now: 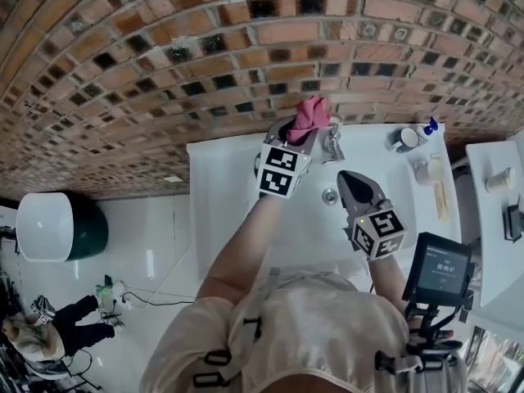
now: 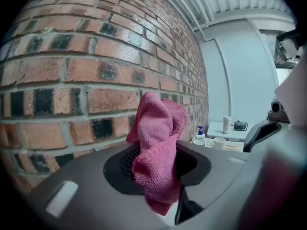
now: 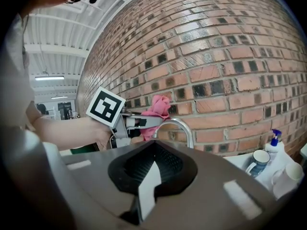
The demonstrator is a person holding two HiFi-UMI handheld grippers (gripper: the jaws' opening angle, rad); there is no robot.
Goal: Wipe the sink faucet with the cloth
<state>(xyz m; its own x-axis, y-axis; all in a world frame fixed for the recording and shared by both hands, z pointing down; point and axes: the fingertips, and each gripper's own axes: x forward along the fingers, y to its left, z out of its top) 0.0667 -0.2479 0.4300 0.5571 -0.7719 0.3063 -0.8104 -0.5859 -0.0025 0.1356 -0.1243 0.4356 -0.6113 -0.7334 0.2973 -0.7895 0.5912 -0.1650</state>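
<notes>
Now the left gripper (image 1: 300,137) clamps a crumpled pink microfibre cloth (image 2: 156,150) beside the curved chrome faucet (image 3: 180,125); right gripper (image 3: 153,163) jaws together, empty; wiping looks mostly undone.

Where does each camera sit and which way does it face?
Head view: on the person's head, looking steeply down at the sink; forearms, left gripper and right gripper show.
Left gripper view: on that gripper, facing the brick wall; its jaws clamp the pink cloth.
Right gripper view: on that gripper, facing the faucet; its jaws empty.
Shared: all three show the cloth.
</notes>
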